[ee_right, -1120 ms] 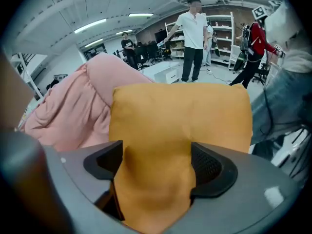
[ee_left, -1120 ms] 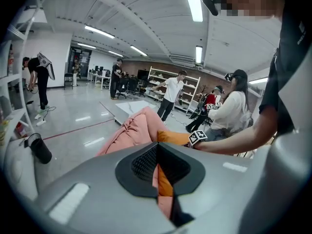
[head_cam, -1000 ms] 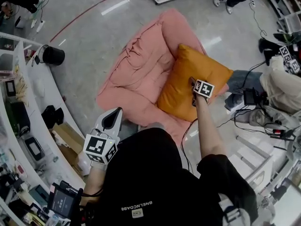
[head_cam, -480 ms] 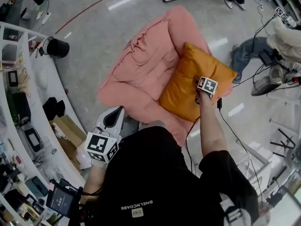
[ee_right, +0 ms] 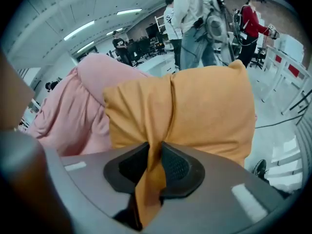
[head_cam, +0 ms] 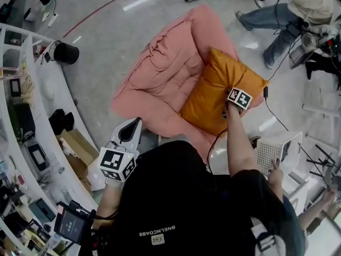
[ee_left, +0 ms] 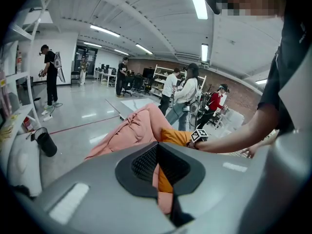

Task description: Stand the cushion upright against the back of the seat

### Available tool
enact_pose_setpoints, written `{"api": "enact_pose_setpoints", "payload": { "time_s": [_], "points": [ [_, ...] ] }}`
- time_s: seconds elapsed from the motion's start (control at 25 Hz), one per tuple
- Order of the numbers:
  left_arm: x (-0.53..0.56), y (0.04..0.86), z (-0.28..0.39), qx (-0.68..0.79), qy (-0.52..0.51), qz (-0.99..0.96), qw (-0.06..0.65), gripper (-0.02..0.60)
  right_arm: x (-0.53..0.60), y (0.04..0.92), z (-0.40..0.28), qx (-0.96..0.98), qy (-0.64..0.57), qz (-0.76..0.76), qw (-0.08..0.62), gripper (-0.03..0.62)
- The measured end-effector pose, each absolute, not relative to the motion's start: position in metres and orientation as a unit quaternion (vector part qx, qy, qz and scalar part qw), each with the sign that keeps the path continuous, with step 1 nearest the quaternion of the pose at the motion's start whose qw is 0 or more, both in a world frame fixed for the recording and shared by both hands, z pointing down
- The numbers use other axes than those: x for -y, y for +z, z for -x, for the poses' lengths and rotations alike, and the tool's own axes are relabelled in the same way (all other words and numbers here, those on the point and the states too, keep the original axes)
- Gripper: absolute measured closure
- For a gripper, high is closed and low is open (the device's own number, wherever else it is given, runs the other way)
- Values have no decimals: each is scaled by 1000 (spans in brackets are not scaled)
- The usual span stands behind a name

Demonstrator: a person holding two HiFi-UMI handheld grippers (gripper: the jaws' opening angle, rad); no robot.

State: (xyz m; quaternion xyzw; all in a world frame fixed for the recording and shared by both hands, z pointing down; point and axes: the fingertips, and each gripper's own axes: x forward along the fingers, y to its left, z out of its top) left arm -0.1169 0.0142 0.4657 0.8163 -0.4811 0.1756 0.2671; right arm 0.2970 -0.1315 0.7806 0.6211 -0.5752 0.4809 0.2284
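Note:
An orange cushion (head_cam: 213, 92) lies tilted on the right side of a pink soft seat (head_cam: 165, 73), leaning toward its puffy back. My right gripper (head_cam: 226, 106) sits at the cushion's near right edge. In the right gripper view its jaws have just been closing, and a fold of the orange cushion (ee_right: 195, 111) is pinched between the pads (ee_right: 175, 167). My left gripper (head_cam: 130, 127) hangs near the seat's front left, apart from it, shut with nothing held. The left gripper view shows the cushion (ee_left: 170, 136) and seat (ee_left: 131, 130) beyond its jaws.
A curved white shelf unit (head_cam: 32, 121) with clutter runs along the left, with a black bin (head_cam: 66, 54) on the floor beside it. A white basket (head_cam: 274, 151) and cables lie at the right. Seated people (head_cam: 277, 20) are at the top right.
The right gripper stays at the cushion's near right edge. The view has shifted: the person at the right now shows higher up, and a white basket has come into view at the lower right.

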Motion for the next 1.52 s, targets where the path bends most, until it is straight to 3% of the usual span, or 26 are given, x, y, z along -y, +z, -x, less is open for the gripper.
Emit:
{"api": "enact_pose_setpoints", "payload": {
  "time_s": [0.4, 1.0, 1.52],
  "points": [
    [-19, 468, 110, 468, 178, -824, 265, 565, 109, 745, -305, 616, 419, -640, 188, 576],
    [-24, 471, 110, 453, 166, -833, 271, 565, 77, 649, -305, 689, 294, -642, 163, 582],
    [-20, 470, 111, 459, 153, -832, 271, 565, 99, 534, -267, 825, 163, -510, 180, 583]
  ]
}}
